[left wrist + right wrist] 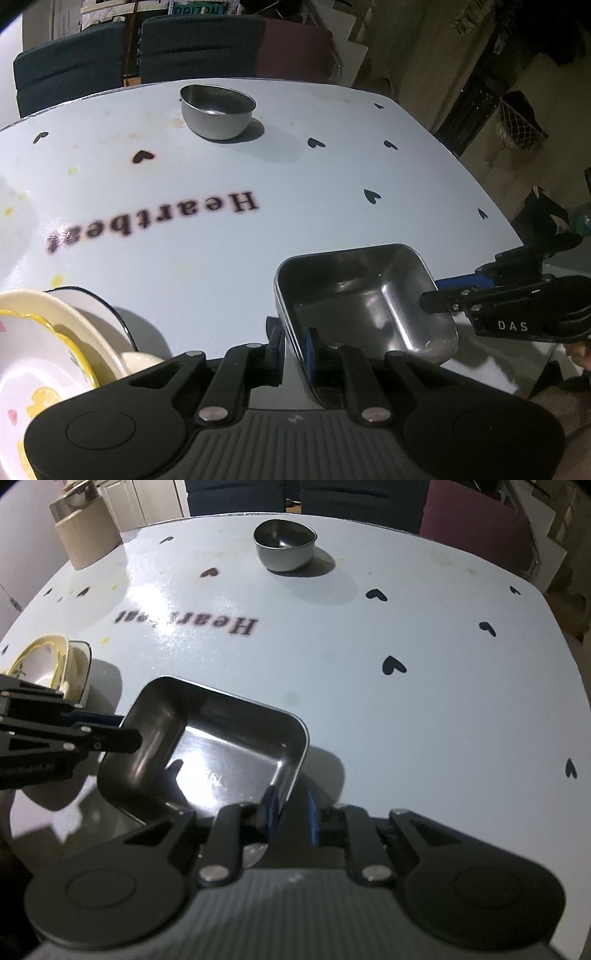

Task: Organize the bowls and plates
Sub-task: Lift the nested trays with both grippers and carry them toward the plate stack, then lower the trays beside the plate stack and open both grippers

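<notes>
A rectangular steel tray [362,295] [207,746] is at the near side of the light blue table [221,236] [406,709]. My left gripper [293,343] is shut on the tray's left rim, one pad inside and one outside. My right gripper [290,808] straddles the opposite rim, and a gap shows between its outer pad and the wall. A round steel bowl [218,110] [284,546] stands alone at the far side. Stacked ceramic bowls [55,332] [48,664], yellow-rimmed and flower-printed, sit left of the tray.
A beige ribbed container [88,535] stands at the table's far left corner. Dark chairs [74,62] line the far edge. The table's right edge [491,206] drops off to a cluttered floor.
</notes>
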Tool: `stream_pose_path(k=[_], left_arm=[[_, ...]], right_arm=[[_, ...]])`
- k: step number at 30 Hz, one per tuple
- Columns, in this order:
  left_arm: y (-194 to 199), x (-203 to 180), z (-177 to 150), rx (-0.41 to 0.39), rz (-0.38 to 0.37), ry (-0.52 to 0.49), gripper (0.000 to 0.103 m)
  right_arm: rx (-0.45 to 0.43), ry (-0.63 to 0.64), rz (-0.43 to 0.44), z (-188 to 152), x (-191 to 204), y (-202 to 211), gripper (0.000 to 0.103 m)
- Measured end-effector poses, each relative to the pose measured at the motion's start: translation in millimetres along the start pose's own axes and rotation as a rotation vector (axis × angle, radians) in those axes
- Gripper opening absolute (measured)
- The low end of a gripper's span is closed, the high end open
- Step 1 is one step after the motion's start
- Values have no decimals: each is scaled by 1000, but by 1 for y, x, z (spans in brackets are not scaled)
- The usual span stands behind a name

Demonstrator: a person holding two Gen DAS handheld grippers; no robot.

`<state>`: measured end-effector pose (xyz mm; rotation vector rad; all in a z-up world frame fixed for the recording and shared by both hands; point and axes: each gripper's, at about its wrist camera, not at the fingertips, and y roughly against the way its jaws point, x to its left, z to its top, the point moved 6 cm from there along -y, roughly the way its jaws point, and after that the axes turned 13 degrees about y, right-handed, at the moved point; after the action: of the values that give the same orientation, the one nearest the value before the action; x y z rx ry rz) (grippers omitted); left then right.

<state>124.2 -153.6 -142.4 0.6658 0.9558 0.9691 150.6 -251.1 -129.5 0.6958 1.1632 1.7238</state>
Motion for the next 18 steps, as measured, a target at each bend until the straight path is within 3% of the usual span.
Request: stream_pose_path(k=[10, 18], left_arm=[[-8, -7, 9, -10, -14, 5, 15], [-12, -8, 15, -23, -12, 2, 16]], right_arm=[[-42, -64, 2, 8, -23, -6, 19], [-71, -159, 62, 11, -41, -13, 20]])
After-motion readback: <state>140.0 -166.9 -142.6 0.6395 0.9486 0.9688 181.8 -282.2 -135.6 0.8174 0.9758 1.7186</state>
